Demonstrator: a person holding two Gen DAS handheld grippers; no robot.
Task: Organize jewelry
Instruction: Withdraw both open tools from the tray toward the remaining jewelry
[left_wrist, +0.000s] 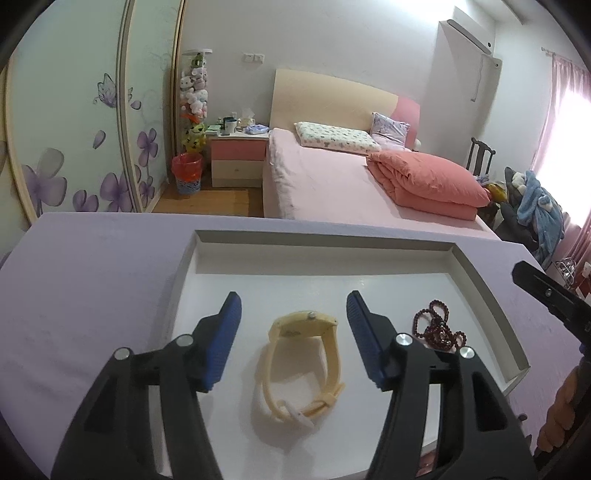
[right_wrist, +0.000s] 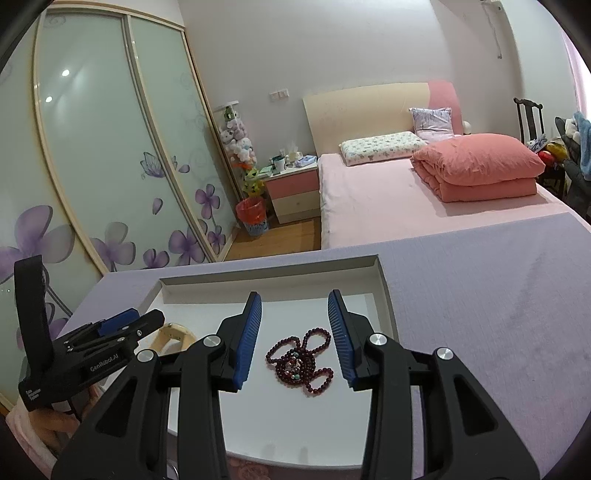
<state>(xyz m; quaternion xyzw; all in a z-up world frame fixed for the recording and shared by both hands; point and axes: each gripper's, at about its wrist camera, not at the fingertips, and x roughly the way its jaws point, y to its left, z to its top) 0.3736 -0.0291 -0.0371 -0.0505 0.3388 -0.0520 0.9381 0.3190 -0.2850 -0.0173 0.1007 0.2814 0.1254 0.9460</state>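
A shallow white tray (left_wrist: 480, 295) with smooth, low walls sits on a lilac tablecloth (left_wrist: 92, 295) of soft, faintly ribbed weave. On the tray's glossy floor lies a pale yellow watch (left_wrist: 303, 365), its rubbery strap buckled into a loop and the case tipped up on edge at the far side. Just to its right, apart from it, is a dark red bead necklace (right_wrist: 301, 363), a heap of small round beads in tangled loops with a few turquoise beads near the middle.

The left gripper (left_wrist: 293, 339) hovers over the watch with its jaws apart, holding nothing; its blue pads (left_wrist: 225, 339) are ridged rubber on matte black plastic arms with round silver bolts. The right gripper (right_wrist: 295, 336) hangs over the necklace, jaws likewise spread and empty, one pad on each side of the beads. In the right wrist view, the left gripper's side reads "GenRobot.AI" in white; a smaller label below is too small to read.

Far behind stand a pink bed (left_wrist: 332, 184) and a wardrobe (right_wrist: 110, 166) with frosted doors printed with purple flowers.
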